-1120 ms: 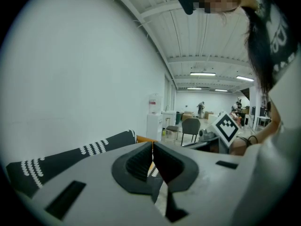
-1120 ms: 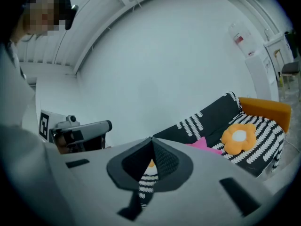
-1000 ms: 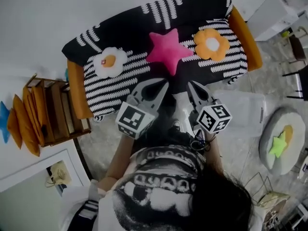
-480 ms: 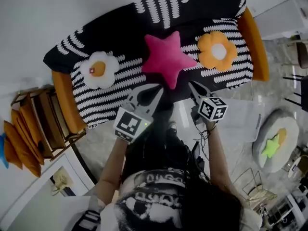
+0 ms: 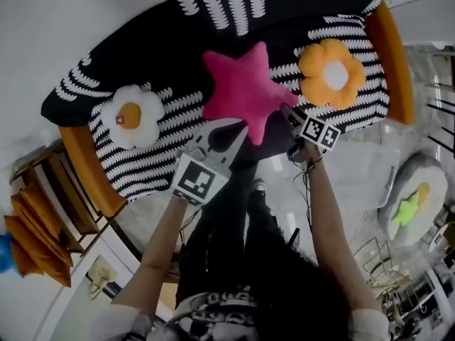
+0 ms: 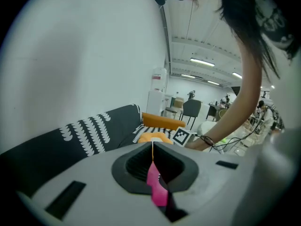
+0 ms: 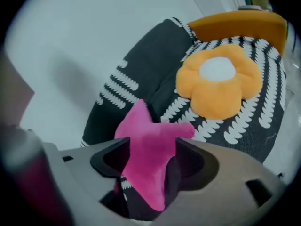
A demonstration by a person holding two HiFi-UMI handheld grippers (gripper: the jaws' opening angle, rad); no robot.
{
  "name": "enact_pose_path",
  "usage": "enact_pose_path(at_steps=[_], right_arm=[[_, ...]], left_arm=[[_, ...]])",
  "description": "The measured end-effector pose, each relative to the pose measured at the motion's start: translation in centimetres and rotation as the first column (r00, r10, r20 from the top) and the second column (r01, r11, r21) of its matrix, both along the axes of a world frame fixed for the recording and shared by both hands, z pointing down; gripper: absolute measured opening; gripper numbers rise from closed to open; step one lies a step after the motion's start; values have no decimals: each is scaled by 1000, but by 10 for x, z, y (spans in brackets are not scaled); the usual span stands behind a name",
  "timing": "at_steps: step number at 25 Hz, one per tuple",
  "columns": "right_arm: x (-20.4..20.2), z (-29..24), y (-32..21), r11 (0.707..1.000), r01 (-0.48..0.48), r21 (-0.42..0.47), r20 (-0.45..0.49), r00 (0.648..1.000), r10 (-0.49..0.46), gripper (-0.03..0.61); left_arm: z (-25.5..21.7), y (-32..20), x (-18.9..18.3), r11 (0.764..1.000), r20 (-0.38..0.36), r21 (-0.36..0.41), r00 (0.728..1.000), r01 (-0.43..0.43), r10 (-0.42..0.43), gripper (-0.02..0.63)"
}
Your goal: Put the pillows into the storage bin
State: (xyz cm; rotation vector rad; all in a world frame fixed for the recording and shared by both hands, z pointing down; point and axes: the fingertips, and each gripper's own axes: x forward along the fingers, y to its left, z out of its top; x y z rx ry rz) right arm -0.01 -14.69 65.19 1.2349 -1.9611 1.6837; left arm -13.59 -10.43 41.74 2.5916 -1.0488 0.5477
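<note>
Three pillows lie on the black-and-white striped sofa: a pink star pillow in the middle, an orange flower pillow to the right and a white flower pillow to the left. My right gripper is at the star's right arm; its jaws have just been opening and stand apart, with the pink star pillow lying between them, not pressed. My left gripper is at the star's lower point, jaws together. In the left gripper view only a pink strip shows behind the left gripper.
A clear storage bin stands on the floor right of me. Beyond it lies a round cushion with a green star. A wooden rack with orange cushions stands left of the sofa's orange armrest. A wall rises behind the sofa.
Both grippers have moved down and forward to the pink star. The right gripper's jaws, shut before, now stand apart around the star's arm. The sofa looms larger.
</note>
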Motion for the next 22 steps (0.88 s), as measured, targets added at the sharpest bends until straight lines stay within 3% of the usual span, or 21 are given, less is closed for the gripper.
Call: enact_pose_path(at_steps=[4, 6, 9, 12, 15, 19, 22], right_arm=[[16, 58, -12, 975, -197, -103, 19, 980, 200, 366], [20, 71, -20, 953, -280, -112, 59, 956, 288, 383], [20, 76, -29, 936, -339, -92, 113, 931, 348, 376], [19, 68, -35, 936, -345, -67, 152, 924, 351, 269], [7, 49, -31, 961, -272, -51, 172, 945, 277, 144], [-22, 10, -20, 981, -191, -33, 278, 941, 192, 84], [-39, -27, -6, 978, -203, -39, 393, 897, 202, 69]], left_arm=[[34, -10, 2, 999, 8, -30, 1000, -19, 19, 6], [47, -10, 1, 999, 10, -45, 1000, -23, 24, 6], [62, -2, -1, 997, 24, -68, 999, -36, 37, 6], [75, 4, -5, 995, 47, -95, 998, -39, 43, 6], [73, 9, -4, 994, 51, -109, 998, -30, 35, 6], [58, 10, 11, 993, 35, -111, 999, -32, 36, 6], [41, 12, 31, 994, 41, -86, 997, -68, 72, 6]])
